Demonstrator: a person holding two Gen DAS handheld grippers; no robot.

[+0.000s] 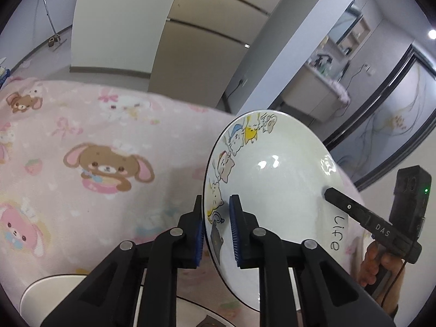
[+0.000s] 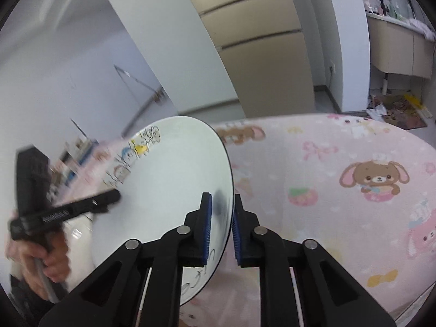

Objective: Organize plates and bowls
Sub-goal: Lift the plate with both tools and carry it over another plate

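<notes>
A white plate (image 1: 272, 179) with cartoon cats along its rim and the word "life" is held tilted on edge above the pink cloth. My left gripper (image 1: 216, 212) is shut on its near-left rim, blue pads on both faces. In the left wrist view my right gripper (image 1: 328, 192) comes in from the right and bites the opposite rim. In the right wrist view the same plate (image 2: 169, 174) stands left of centre, with my right gripper (image 2: 222, 212) shut on its right rim. There the left gripper (image 2: 114, 196) clamps the far rim, blurred, with a hand (image 2: 51, 261) on its handle.
A pink cartoon-print cloth (image 1: 109, 141) covers the table. White dishes sit at the lower edge of the left wrist view: a squarish one (image 1: 51, 291) and a round one (image 1: 196, 309). Beige cabinets (image 1: 207, 27) and a white pillar stand beyond the table's far edge.
</notes>
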